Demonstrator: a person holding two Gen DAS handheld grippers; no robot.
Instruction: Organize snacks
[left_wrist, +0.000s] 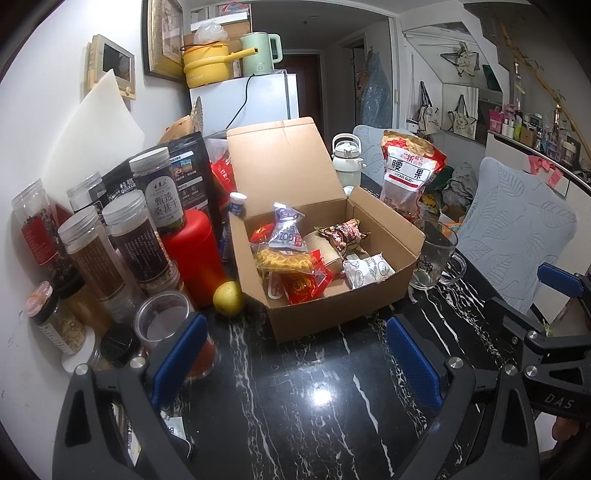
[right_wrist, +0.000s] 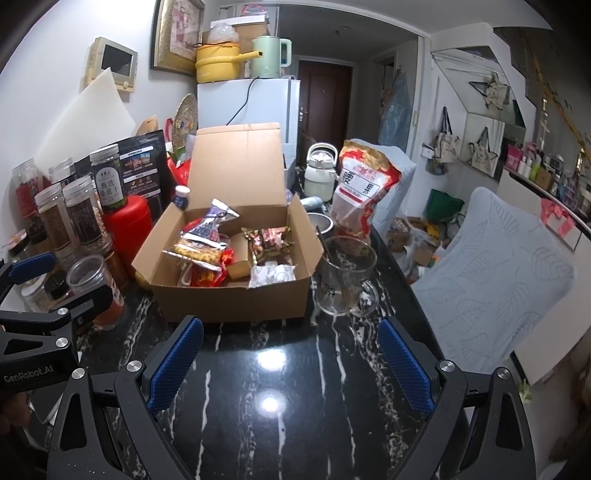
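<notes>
An open cardboard box (left_wrist: 306, 314) (right_wrist: 236, 299) stands on the black marble table (left_wrist: 314, 406) (right_wrist: 273, 406), lid flap up. Inside lie several snack packets: a silver pouch (left_wrist: 286, 230) (right_wrist: 210, 225), a yellow noodle pack (left_wrist: 284, 260) (right_wrist: 195, 254), a red packet (left_wrist: 303, 286), a dark wrapped snack (left_wrist: 341, 232) (right_wrist: 267, 240) and a white packet (left_wrist: 367, 271) (right_wrist: 271, 275). My left gripper (left_wrist: 295, 358) is open and empty, in front of the box. My right gripper (right_wrist: 291, 363) is open and empty, in front of the box too.
Several lidded jars (left_wrist: 125, 240) (right_wrist: 77, 214), a red canister (left_wrist: 192, 251) (right_wrist: 127, 225) and a lemon (left_wrist: 228, 298) crowd the left. A glass mug (left_wrist: 434, 254) (right_wrist: 345, 278) stands right of the box. A cashew bag (left_wrist: 408, 173) (right_wrist: 360, 188) and white kettle (left_wrist: 345, 160) stand behind.
</notes>
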